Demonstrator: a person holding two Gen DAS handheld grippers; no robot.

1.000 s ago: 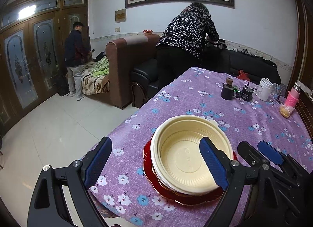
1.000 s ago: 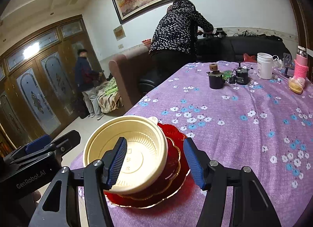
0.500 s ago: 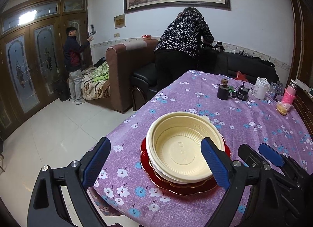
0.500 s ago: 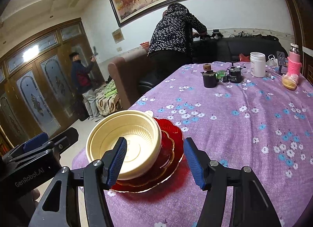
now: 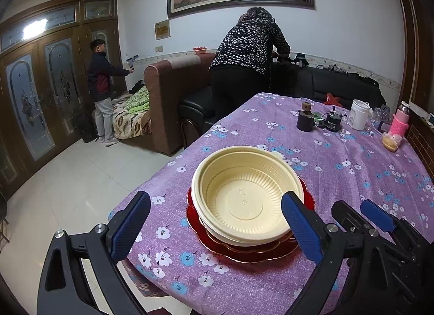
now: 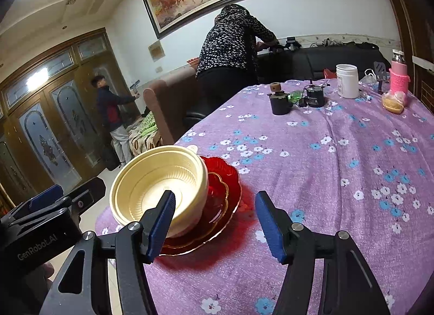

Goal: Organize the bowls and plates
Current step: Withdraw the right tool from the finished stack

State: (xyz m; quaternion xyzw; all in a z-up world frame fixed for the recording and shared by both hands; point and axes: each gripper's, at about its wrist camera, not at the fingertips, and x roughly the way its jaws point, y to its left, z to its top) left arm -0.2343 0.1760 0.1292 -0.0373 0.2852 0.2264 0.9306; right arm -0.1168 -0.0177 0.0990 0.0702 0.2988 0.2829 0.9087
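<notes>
Tablecloth (image 5: 339, 179), purple, flowered, white-walled room

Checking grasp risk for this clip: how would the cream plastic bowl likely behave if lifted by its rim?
The cream ribbed plastic bowl looks thin-walled, so probably light and prone to flexing under a rim pinch. It seems nested in another bowl, so both may lift together. Resting on the glossy red scalloped plates, it might slide if pushed.
</notes>
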